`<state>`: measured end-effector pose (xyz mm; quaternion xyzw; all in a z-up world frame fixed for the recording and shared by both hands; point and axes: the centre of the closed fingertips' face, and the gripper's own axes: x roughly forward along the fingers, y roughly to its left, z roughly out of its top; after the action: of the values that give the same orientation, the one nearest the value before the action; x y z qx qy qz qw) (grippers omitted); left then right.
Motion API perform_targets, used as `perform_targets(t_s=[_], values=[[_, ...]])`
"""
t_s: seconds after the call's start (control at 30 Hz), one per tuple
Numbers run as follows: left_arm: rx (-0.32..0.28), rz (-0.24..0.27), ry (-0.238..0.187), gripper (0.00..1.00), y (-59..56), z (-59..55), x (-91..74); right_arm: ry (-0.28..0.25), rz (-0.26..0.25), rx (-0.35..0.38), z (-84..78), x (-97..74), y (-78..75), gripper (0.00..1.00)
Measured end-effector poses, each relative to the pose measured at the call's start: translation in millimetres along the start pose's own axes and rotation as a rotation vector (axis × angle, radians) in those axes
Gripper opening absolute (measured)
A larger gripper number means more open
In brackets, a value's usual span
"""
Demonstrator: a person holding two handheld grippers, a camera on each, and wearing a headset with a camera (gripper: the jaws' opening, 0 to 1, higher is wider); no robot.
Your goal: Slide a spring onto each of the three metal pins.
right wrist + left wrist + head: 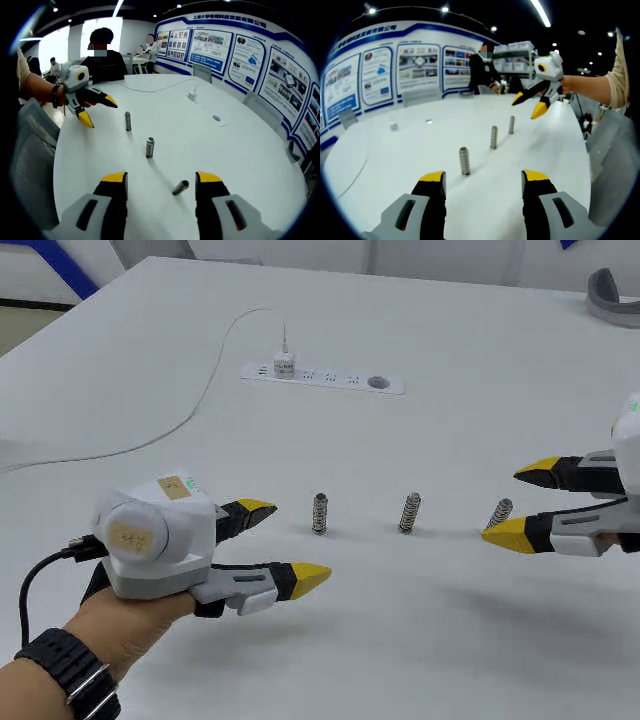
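Three springs stand in a row on the white table (430, 640). The left spring (320, 512) and the middle spring (410, 511) stand upright on their pins. The right spring (499, 512) leans over. My left gripper (282, 544) is open and empty, a short way left of the left spring (464, 160). My right gripper (524, 504) is open and empty, its tips on either side of the leaning spring (181, 187) without touching it. The other gripper (533, 102) shows in each gripper view beyond the row (99, 110).
A white power strip (322, 377) with a plugged adapter and a cable lies at the back of the table. A grey curved object (611, 298) sits at the far right edge. People and chairs are beyond the table (100, 60).
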<state>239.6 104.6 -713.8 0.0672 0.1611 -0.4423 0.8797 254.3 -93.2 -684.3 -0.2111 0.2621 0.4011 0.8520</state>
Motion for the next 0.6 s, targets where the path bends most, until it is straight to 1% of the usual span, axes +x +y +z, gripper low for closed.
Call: perform_targets(t_s=[0.13, 0.33, 0.4, 0.6], values=[[-0.001, 0.000, 0.003, 0.63, -0.7, -1.6, -0.1, -0.014, -0.013, 0.020, -8.7, -4.7, -0.9, 0.58], [-0.006, -0.001, 0.010, 0.64, -2.3, -5.9, -0.4, -0.038, -0.015, 0.035, -20.0, -7.4, 5.4, 0.62], [-0.010, -0.001, 0.012, 0.64, -2.5, -7.3, -0.8, -0.051, -0.020, 0.047, -23.0, -8.2, 6.3, 0.63], [-0.015, 0.001, 0.017, 0.65, -1.7, -10.1, -1.0, -0.068, -0.032, 0.074, -29.6, -10.7, 8.6, 0.65]])
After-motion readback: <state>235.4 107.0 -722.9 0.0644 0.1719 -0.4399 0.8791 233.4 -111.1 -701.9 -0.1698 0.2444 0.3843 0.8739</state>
